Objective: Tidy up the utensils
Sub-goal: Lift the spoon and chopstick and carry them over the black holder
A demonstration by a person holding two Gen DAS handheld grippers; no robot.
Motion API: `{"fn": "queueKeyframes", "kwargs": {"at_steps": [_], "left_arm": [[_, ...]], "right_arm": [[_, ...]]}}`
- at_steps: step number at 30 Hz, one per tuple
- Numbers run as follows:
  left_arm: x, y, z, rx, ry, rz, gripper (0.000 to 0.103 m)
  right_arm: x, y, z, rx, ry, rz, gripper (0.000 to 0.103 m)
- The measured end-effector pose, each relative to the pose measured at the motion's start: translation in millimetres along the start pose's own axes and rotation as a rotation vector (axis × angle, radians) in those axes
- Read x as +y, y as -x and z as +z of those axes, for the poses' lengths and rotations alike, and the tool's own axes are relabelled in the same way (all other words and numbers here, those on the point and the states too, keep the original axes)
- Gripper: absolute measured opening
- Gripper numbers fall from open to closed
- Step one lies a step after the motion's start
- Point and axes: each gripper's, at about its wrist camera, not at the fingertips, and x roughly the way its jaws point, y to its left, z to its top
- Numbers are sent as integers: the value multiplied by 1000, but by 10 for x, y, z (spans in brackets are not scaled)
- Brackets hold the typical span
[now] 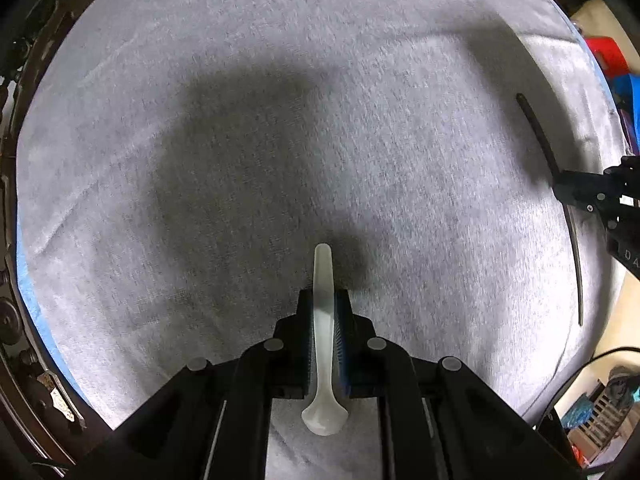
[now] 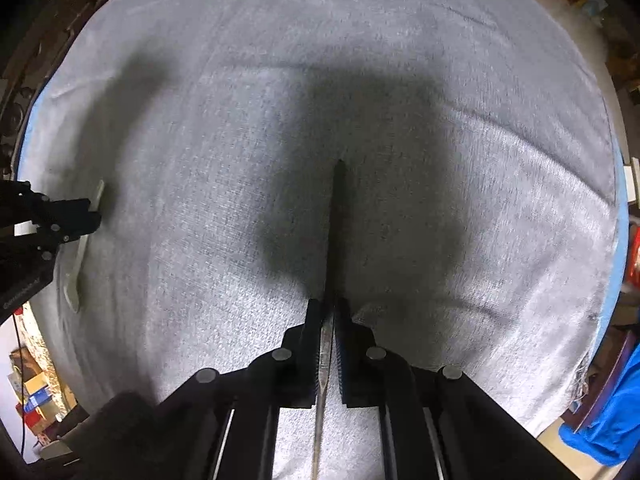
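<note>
We have the left gripper (image 1: pixel 323 320) closed on a translucent white plastic spoon (image 1: pixel 323 344) and the right gripper (image 2: pixel 329 320) pinching a thin dark-handled metal knife (image 2: pixel 335 232), both above the grey towel (image 1: pixel 240 120); held so narrowly, either could swivel and slip.

A pale grey towel (image 1: pixel 280 80) spreads beneath the gripper in every direction, over a blue-edged surface (image 1: pixel 38 312). Past its far-right edge sit red and blue objects (image 1: pixel 616 68); blue fabric (image 2: pixel 612 412) lies at lower right.

Dim, soft overhead light — broad dark shadows pool mid-cloth (image 1: pixel 280 60); heavy fisheye bending, black corners, slight blur at edges.
</note>
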Motion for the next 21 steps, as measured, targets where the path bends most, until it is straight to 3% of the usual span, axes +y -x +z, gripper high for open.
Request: {"fn": "queueKeyframes", "kwargs": {"at_steps": [6, 14, 21], "left_arm": [[24, -56, 14, 23, -2, 4, 11], [-42, -45, -11, -15, -24, 31, 11], [216, 43, -208, -61, 68, -64, 10]], "right_arm": [[3, -25, -21, 23, 6, -8, 10], [43, -103, -22, 12, 7, -8, 8], [-181, 16, -170, -88, -92, 77, 7]]}}
